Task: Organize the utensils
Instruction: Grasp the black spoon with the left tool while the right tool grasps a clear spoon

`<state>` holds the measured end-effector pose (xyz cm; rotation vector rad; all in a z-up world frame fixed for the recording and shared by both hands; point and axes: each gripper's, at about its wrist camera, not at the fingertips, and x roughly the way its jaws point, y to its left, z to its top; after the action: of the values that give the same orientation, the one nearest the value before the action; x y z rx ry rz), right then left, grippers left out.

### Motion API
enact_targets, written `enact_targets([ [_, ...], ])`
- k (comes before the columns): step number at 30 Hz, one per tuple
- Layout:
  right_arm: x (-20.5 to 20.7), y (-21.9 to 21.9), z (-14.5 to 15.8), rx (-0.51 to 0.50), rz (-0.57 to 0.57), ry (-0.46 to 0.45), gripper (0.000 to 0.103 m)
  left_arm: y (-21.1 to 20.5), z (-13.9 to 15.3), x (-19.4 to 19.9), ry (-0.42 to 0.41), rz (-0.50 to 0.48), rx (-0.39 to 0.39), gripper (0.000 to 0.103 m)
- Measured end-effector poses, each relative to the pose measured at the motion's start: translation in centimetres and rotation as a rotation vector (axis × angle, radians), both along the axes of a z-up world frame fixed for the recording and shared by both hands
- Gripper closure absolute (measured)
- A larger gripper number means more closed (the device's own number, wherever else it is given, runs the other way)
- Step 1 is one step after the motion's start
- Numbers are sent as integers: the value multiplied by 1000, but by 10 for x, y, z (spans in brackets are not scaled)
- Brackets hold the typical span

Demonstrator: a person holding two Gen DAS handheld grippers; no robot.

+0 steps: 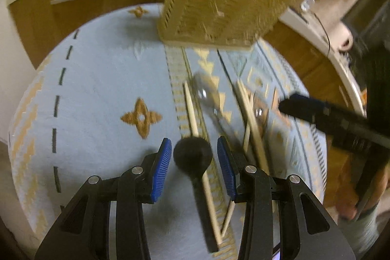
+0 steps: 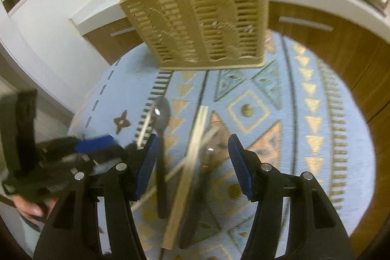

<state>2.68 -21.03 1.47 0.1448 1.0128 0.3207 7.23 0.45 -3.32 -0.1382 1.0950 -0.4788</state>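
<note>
Left wrist view shows our left gripper (image 1: 192,162) with its jaws apart and nothing pressed between the blue pads; the round head of a black spoon (image 1: 192,157) lies on the cloth just in the gap, its handle running back under the gripper. Beside it we see loose chopsticks (image 1: 191,111), a metal spoon (image 1: 203,89) and further wooden sticks, all scattered on a blue patterned tablecloth (image 1: 102,89) over a round table. The beige slotted utensil holder (image 1: 217,4) stands at the far edge of the table, well apart from the pile. In the right wrist view our right gripper (image 2: 192,162) also has its jaws apart and empty, above a flat wooden stick (image 2: 192,150) that crosses thinner chopsticks. We judge that no utensil is picked up yet. The pieces should be light and stiff, so they need little force, but the chopsticks are thin and smooth and may roll or slip out of the pads. The metal spoon is probably slippery too. We think it is better to take each piece across the middle of its handle, so that it does not tilt, and the black spoon at the neck just behind its head. The pictures are blurred, so finer details we cannot tell.
</note>
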Motion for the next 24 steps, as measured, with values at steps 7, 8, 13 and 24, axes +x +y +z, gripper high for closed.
enact_targets([
  [7,14,16,-9,15,24,46,47,-13,-12,-20,-1,-98,125,65],
  [8,14,18,-10,15,27,51,47,-18,-12,-23,-23,-100,153,65],
  [13,21,26,-19,10,32,71,47,-32,-12,-25,-84,-85,215,65],
  [24,25,22,-23,21,22,84,47,-5,-5,-16,-62,-47,75,76],
])
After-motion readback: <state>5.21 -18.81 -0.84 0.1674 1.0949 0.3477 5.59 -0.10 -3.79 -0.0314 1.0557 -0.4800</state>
